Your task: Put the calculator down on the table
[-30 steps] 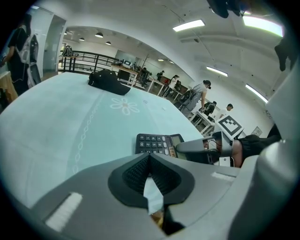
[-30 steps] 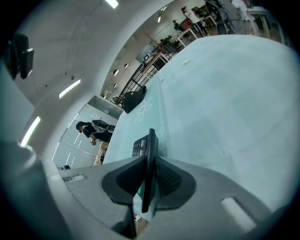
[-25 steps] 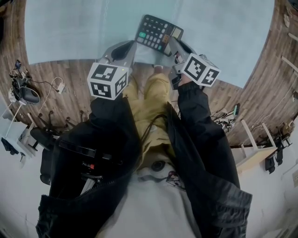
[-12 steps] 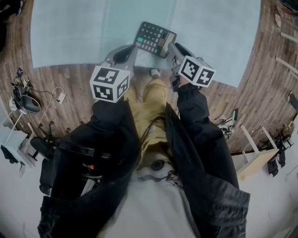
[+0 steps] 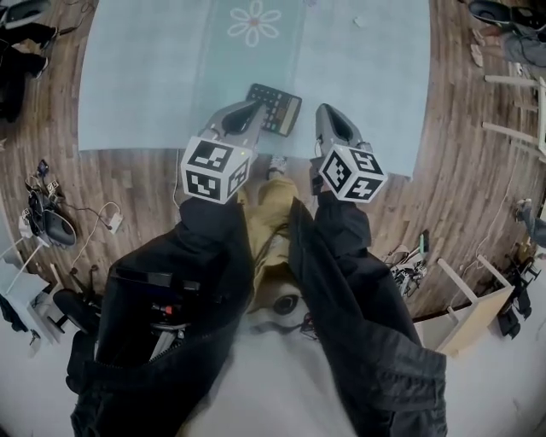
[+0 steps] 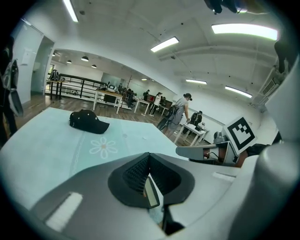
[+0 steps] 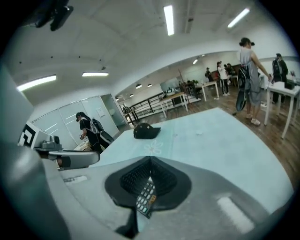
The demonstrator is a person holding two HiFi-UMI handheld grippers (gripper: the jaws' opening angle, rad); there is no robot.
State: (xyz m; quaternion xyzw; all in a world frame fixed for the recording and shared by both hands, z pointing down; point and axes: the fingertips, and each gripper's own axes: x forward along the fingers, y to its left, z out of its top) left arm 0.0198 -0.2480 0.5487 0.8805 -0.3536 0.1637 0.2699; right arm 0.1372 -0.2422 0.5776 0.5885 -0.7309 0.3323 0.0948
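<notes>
At the left of the head view the pale blue tabletop spreads away from you, with a white flower motif printed on its middle strip. Your left hand-held gripper reaches over the near edge of the tabletop, its marker cube toward you. In the left gripper view its jaws are pressed together at the tips with nothing pinched between them. Through the narrow slot beneath the tips you glimpse a sliver of the display.

The calculator lies keys-up on the tabletop, close to the near edge and between your two grippers, turned a little askew. Seen from above, the tip of the left one overlaps its left edge; whether they touch cannot be told.

Your right hand-held gripper sits just to the right of the calculator and apart from it, with its own marker cube at your wrist. Its jaws have just been closing and now meet, with nothing between them. In the right gripper view a strip of keys shows through the slot behind the tips, down on the cloth. Far across the tabletop in that view rests a black cap.
</notes>
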